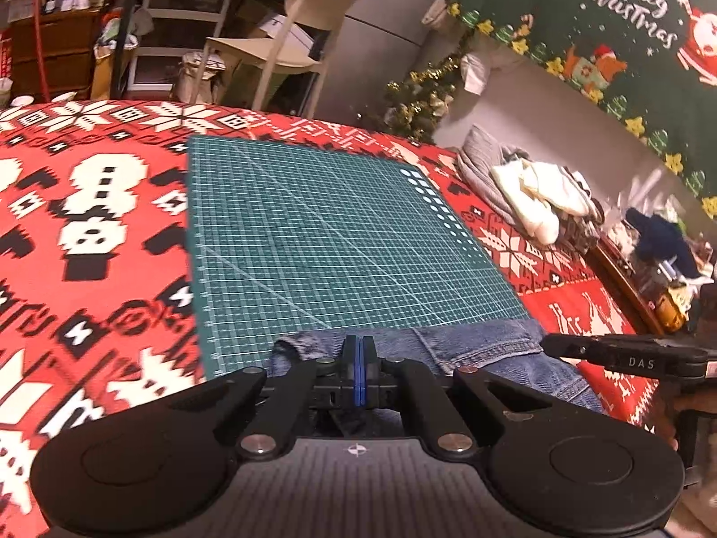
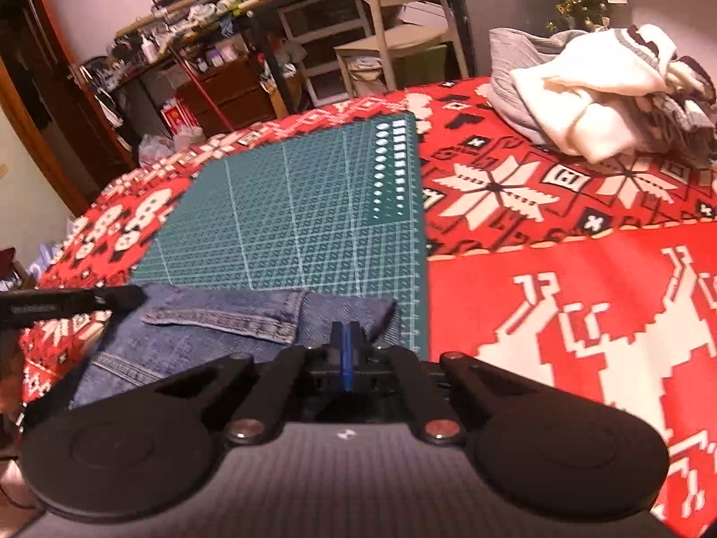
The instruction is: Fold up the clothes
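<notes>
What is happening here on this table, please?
A person holds a hand-held gripper in each hand over blue jeans at the near edge of a green cutting mat. The left hand-held gripper and the right hand-held gripper are both shut. More clothes are piled nearby.

Both wrist views low, forward-facing, close; share cutting mat [image 1: 322,233].

Left claw [image 1: 359,354] — right claw [image 2: 345,343] — both closed.

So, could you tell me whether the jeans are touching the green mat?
Touching. In the right wrist view the jeans lie flat over the near edge of the mat, covering its grid lines; the left wrist view shows the same overlap.
</notes>
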The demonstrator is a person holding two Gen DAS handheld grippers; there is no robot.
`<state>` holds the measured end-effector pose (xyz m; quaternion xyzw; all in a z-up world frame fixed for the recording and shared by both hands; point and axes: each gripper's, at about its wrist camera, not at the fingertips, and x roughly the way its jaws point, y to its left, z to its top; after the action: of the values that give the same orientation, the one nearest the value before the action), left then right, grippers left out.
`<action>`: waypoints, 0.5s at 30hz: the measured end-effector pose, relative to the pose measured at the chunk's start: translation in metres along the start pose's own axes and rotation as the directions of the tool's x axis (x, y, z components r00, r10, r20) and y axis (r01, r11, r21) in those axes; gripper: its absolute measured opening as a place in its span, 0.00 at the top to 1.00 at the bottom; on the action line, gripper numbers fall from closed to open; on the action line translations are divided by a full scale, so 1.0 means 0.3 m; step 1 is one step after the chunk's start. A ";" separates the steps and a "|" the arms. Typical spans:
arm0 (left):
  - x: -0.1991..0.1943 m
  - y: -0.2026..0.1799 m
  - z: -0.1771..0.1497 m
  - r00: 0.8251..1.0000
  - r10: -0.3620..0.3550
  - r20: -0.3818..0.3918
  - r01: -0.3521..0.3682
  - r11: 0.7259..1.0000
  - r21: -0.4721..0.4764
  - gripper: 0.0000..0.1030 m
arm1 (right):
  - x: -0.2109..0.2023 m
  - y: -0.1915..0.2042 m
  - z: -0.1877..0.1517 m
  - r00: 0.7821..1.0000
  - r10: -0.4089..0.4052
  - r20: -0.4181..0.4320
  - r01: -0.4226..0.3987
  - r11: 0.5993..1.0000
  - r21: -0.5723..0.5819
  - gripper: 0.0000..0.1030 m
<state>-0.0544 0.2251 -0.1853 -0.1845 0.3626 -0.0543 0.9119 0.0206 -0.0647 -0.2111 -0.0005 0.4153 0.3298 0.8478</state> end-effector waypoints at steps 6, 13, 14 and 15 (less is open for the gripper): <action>-0.049 0.005 0.021 0.999 0.030 0.024 -0.030 0.999 -0.027 0.97 | -0.016 -0.052 -0.001 0.998 -0.055 -0.025 0.056 0.997 0.050 0.95; -0.070 -0.010 0.073 0.998 0.045 0.053 -0.044 0.999 -0.026 0.97 | -0.074 0.001 0.073 0.998 -0.015 0.058 0.013 1.000 0.025 0.92; -0.056 -0.018 0.081 0.997 0.051 0.050 -0.050 0.999 -0.011 0.97 | -0.064 0.022 0.088 0.998 -0.007 0.060 0.007 1.000 0.002 0.92; -0.030 -0.023 0.084 0.998 0.051 0.033 -0.051 0.999 -0.001 0.97 | -0.048 0.044 0.100 0.998 -0.001 0.058 0.002 1.000 -0.021 0.92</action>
<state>-0.0437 0.2282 -0.1602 -0.1762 0.3523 -0.0279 0.9188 0.0282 -0.0542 -0.1779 0.0000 0.3872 0.3334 0.8596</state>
